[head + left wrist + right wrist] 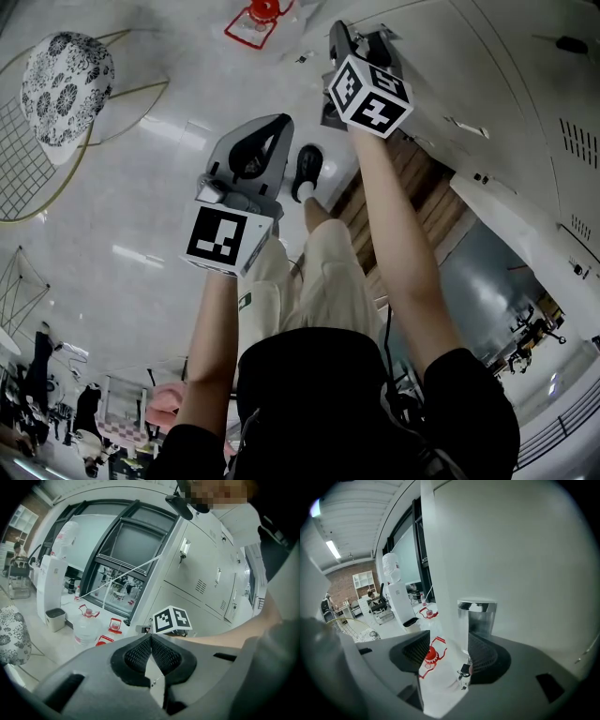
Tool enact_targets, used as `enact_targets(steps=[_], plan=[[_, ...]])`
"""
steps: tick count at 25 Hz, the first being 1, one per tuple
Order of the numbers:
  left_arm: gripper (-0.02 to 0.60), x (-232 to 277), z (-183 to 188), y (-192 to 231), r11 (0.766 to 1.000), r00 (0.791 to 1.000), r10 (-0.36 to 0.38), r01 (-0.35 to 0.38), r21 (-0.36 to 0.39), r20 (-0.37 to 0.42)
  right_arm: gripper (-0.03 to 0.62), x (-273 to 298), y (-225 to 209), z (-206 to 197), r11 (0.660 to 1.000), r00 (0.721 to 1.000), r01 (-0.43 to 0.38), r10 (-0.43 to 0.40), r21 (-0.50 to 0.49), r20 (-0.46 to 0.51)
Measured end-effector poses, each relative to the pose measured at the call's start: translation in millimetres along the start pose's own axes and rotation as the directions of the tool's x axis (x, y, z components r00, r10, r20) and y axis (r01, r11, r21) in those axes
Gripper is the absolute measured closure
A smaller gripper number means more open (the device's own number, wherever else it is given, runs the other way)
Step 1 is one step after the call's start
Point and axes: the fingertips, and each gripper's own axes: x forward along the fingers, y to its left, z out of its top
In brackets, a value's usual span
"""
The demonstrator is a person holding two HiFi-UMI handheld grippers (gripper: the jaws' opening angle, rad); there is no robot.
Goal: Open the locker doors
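Mind the right claw (pixel 449 645), spread apart on nothing, closing off-centre and likely skating off the chrome handle (pixel 477 616) just ahead on the white locker door (pixel 525 559), and keep the left claw (pixel 151 641), pressed together empty, clear.

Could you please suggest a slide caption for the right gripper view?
Right gripper, fingers apart, close to a chrome handle on the white locker door.
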Motion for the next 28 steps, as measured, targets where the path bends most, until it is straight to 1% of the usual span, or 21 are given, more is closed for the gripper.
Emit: enact_targets(steps=[3, 7, 14, 18, 23, 28], plan=[[0.563, -3, -3, 1, 1.0, 1.0, 0.006, -0.006, -0.009, -0.002, 0.352, -6, 5, -5, 1.0, 1.0, -0.008, 0.008, -0.003, 0.001], [0.563, -7, -9, 3, 1.0, 1.0, 0.015, -0.015, 0.003, 0.021, 0.352, -17, 10, -12, 1.0, 1.0, -0.021, 0.021, -0.004, -0.004], [0.563, -16, -24, -5, 1.0, 1.0, -0.001, 0.001, -0.009, 0.005, 0.352, -38, 20, -29, 1.0, 1.0, -0.002, 0.003, 0.031, -0.021], [0.563, -18, -29, -10, 1.0, 1.0, -0.017, 0.017, -0.003, -0.004, 0.352, -48, 22, -35, 0.999, 1.0, 0.002, 0.0, 0.049, -0.024], [0.563, -31, -27, -5, 1.0, 1.0, -0.013, 0.013, -0.009, -0.008, 0.378, -62, 33, -40, 0.999, 1.0, 0.009, -0.007, 0.052, -0.03], [0.563, -25, -32, -11, 1.0, 1.0, -0.026, 0.026, 0.001, -0.012, 0.396, -69, 20, -49, 0.998, 0.999, 0.036, -0.034, 0.056, -0.035]])
